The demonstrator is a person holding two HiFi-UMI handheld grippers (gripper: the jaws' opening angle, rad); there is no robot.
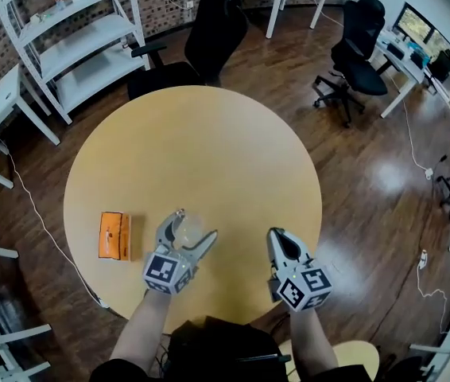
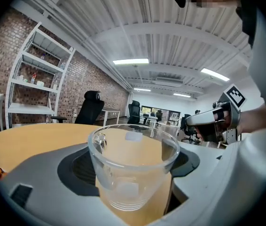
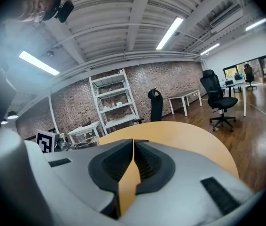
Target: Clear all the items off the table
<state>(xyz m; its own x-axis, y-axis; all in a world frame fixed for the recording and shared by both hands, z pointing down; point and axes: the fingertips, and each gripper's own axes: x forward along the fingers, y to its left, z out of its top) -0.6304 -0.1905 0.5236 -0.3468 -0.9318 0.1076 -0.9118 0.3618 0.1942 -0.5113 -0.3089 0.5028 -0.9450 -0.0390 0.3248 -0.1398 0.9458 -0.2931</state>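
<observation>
While glass cup [image 2: 133, 173] is clamped between wide-spread jaws of left gripper [image 1: 197, 223] over near part of round table [image 1: 209, 134], slip is judged possible: smooth tapered wall. Right gripper [image 3: 133, 147] is closed, empty. Orange packet [image 1: 114, 235], near left edge, could be knocked off. Tabletop ahead is bare; office chair [image 1: 209, 38] stands beyond far rim.
</observation>
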